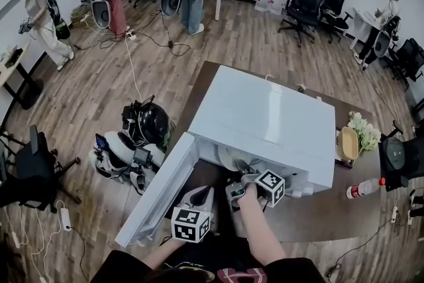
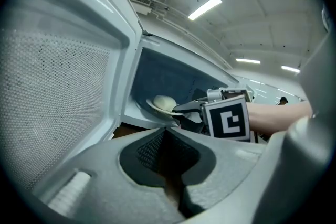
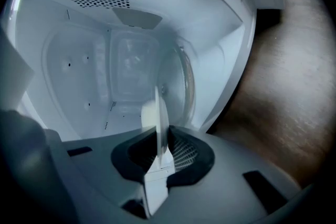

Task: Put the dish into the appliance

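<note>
A white microwave (image 1: 265, 116) stands on the brown table with its door (image 1: 162, 185) swung open to the left. My right gripper (image 1: 236, 177) reaches into the open cavity, shut on the rim of a white plate (image 2: 156, 108) that carries a pale bun (image 2: 165, 102). In the right gripper view the plate (image 3: 159, 123) shows edge-on between the jaws of the right gripper (image 3: 160, 157), with the white cavity wall (image 3: 79, 76) behind it. My left gripper (image 1: 202, 197) hangs beside the door, outside the cavity. The left gripper (image 2: 170, 178) looks shut with nothing in it.
On the table (image 1: 331, 209) right of the microwave lie a plastic bottle (image 1: 363, 189), a small basket (image 1: 348, 142) and white flowers (image 1: 366, 130). Bags and gear (image 1: 142, 132) sit on the floor at left. People and office chairs stand far behind.
</note>
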Available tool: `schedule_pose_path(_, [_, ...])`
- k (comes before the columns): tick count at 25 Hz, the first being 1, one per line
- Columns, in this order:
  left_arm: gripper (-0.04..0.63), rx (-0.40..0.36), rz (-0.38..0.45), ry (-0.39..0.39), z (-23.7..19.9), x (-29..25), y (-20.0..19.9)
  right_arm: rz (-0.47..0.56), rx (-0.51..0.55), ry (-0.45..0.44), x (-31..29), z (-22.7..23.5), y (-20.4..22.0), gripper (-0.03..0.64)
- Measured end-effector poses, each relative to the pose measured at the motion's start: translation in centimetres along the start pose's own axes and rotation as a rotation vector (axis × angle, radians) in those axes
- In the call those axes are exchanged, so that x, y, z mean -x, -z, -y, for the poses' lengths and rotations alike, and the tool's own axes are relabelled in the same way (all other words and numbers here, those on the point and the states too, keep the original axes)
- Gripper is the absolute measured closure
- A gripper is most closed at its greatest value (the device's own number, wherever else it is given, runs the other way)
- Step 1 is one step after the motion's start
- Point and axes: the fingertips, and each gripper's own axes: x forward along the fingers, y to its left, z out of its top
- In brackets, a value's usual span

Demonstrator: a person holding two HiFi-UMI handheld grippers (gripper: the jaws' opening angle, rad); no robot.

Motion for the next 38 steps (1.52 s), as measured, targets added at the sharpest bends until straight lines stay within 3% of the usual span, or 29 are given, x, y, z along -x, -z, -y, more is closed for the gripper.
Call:
schedule_pose_path(6, [0.594, 0.001, -0.001, -0.001, -0.2, -0.2, -0.1, 0.025, 0.032, -0.003, -0.4, -0.6, -0.8, 0.561])
schedule_pose_path(12, [0.594, -0.002, -0.004, -0.005, -0.4, -0.7, -0.2, 0.041, 0.102, -0.047, -0.7, -1.6, -1.2, 0.464])
schedule_pose_path(15, [0.594, 0.001, -0.008, -0.003, -0.3, -1.0, -0.2, 0.045, 0.168, -0.089, -0.9, -2.8, -1.4, 0.369])
schedule_pose_path(17, [0.594, 0.001, -0.01, -0.003, -0.3, -1.1, -0.2, 0.039, 0.201, -0.113, -1.0, -3.2, -1.4, 0.343])
schedule_pose_path(23, [0.592, -0.004, -0.005, -0.007, -0.5, -1.1, -0.5, 0.005, 0.457, -0.103, -0.9, -3.9, -1.0, 0.327])
schedule_pose_path(30, [0.594, -0.015, -0.007, -0.01, -0.4, -1.5, -0.6, -0.013, 0.783, -0.02, -1.3, -3.4, -0.5, 0.305])
schedule_pose_path(38, [0.594, -0.038, -0.023, -0.012, -0.5, -1.7, -0.6, -0.028, 0.961, 0.04, -1.8, -2.7, -0.3, 0.305])
